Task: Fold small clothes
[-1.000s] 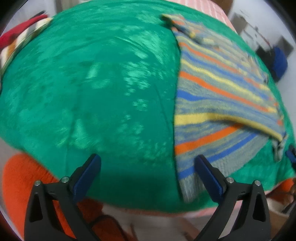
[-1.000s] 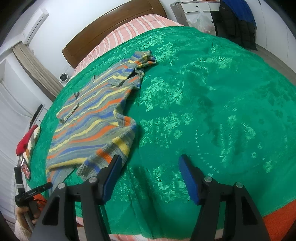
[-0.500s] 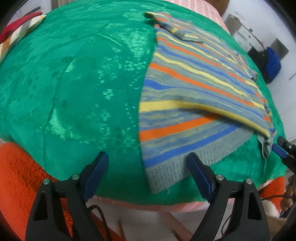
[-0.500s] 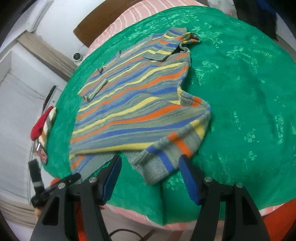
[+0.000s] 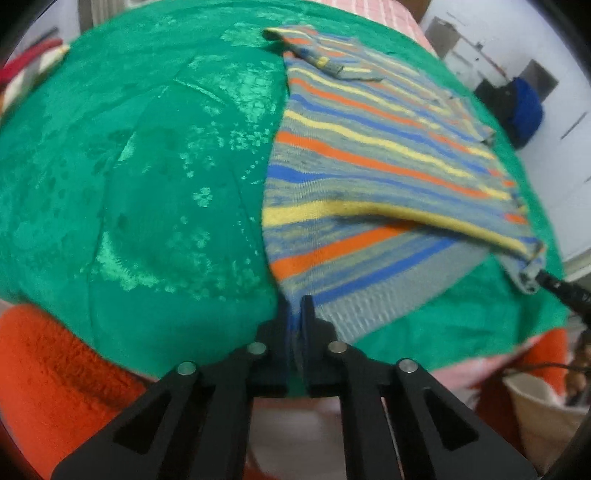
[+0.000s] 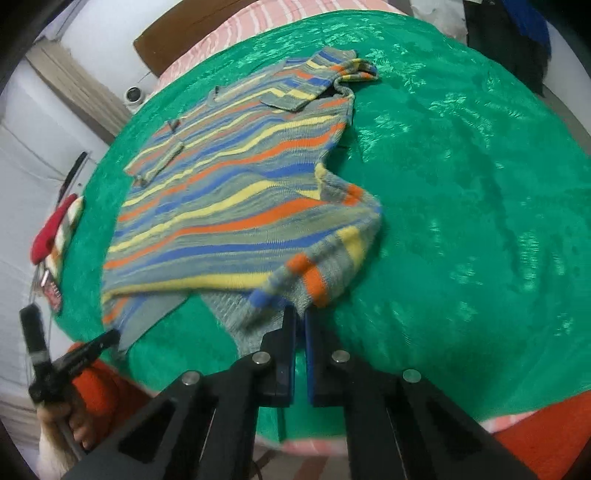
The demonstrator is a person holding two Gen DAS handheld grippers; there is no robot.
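A knitted sweater, striped in grey, blue, orange and yellow, lies flat on a green blanket. My left gripper has its jaws closing tight on the near left corner of the grey hem. In the right wrist view it pinches that same corner at the lower left. My right gripper has its jaws closing on the folded-in sleeve near its orange and blue cuff. The left wrist view shows its tip holding that fabric slightly lifted.
The blanket covers a bed with a brown headboard and pink striped sheet. A red and striped garment lies at the blanket's left edge. Orange sleeves and a hand are near the front edge. Dark clothes hang behind.
Both grippers went from wide open to shut on the sweater's near edge. They moved in over the garment, and the right-hand corner now lifts off the blanket.
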